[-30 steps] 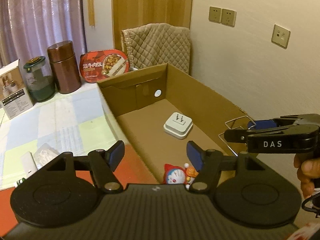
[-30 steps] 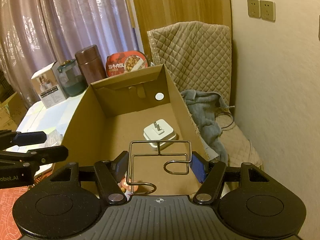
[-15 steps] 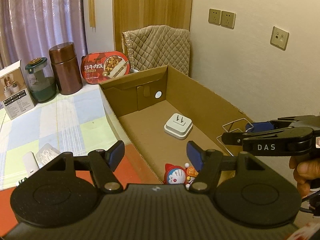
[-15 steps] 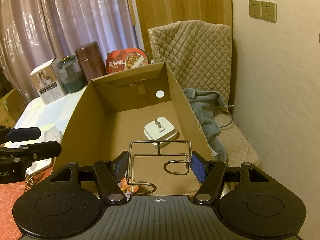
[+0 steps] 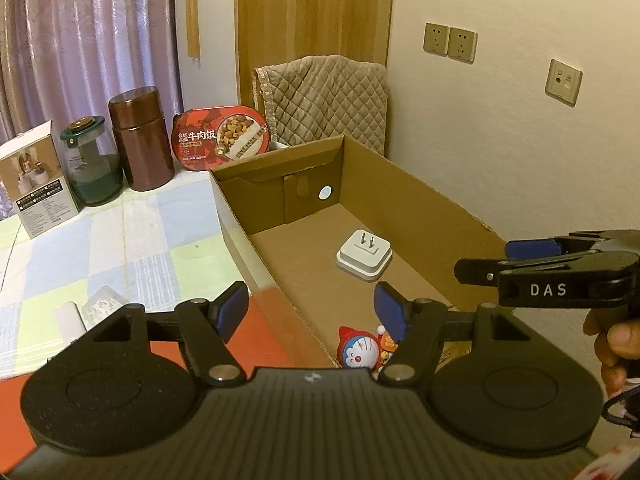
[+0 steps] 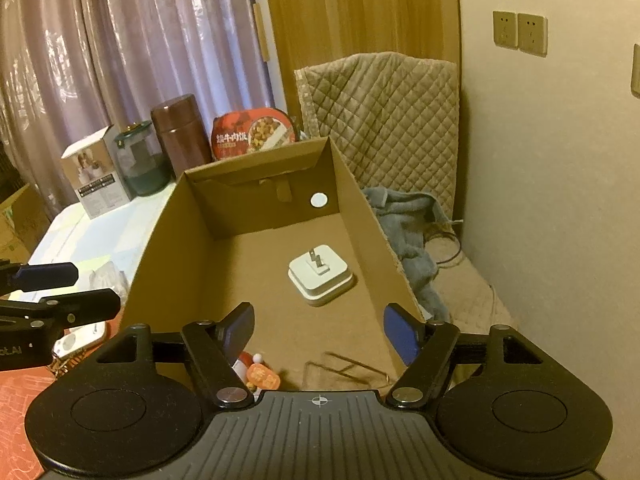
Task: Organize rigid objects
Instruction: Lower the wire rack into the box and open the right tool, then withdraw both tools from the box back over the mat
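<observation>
An open cardboard box (image 5: pixel 424 200) (image 6: pixel 352 184) holds a white plug adapter (image 5: pixel 364 258) (image 6: pixel 320 276), a Doraemon figure (image 5: pixel 360 350) (image 6: pixel 260 374) and a wire rack (image 6: pixel 348 370) lying blurred on its floor near the front. My right gripper (image 6: pixel 318 330) is open and empty above the box's near end; it also shows in the left wrist view (image 5: pixel 520 260). My left gripper (image 5: pixel 310 306) is open and empty over the box's left wall; it shows at the left of the right wrist view (image 6: pixel 60 292).
On the checked tablecloth (image 5: pixel 120 240) stand a white carton (image 5: pixel 38 184), a green glass jar (image 5: pixel 90 168), a brown canister (image 5: pixel 140 144) and a red food bowl (image 5: pixel 220 136). Small white items (image 5: pixel 88 312) lie near me. A quilted chair (image 6: pixel 384 120) with grey cloth (image 6: pixel 404 220) stands right.
My right gripper opened and let go of the wire rack, which dropped onto the box floor. The left gripper stayed open and nearly still.
</observation>
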Demonstrator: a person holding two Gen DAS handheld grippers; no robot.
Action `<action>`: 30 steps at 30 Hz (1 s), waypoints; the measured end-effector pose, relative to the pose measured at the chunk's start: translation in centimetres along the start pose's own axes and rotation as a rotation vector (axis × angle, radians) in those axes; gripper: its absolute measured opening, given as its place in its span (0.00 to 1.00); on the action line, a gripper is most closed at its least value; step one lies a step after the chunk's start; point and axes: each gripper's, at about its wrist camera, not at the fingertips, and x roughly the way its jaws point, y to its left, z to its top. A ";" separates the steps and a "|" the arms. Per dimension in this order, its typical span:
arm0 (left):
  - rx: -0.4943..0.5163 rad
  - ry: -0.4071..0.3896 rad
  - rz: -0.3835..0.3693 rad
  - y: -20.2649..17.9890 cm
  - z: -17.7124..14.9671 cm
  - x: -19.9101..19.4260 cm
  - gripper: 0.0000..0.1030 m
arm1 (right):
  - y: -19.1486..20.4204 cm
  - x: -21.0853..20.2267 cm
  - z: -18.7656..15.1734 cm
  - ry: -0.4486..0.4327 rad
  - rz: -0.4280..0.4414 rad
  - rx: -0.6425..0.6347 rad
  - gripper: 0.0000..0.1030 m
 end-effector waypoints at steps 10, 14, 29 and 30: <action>-0.017 -0.024 0.026 1.0 0.2 -2.7 0.63 | 2.7 -1.8 0.2 0.004 -0.009 -0.034 0.67; -0.028 -0.037 0.040 1.8 0.2 -4.2 0.63 | 4.0 -2.9 0.4 -0.008 -0.014 -0.052 0.68; -0.077 -0.089 0.126 6.5 -0.7 -11.3 0.63 | 11.2 -6.7 1.0 -0.062 0.044 -0.126 0.68; -0.080 -0.092 0.134 6.9 -0.8 -11.8 0.63 | 11.7 -6.7 1.0 -0.062 0.050 -0.131 0.68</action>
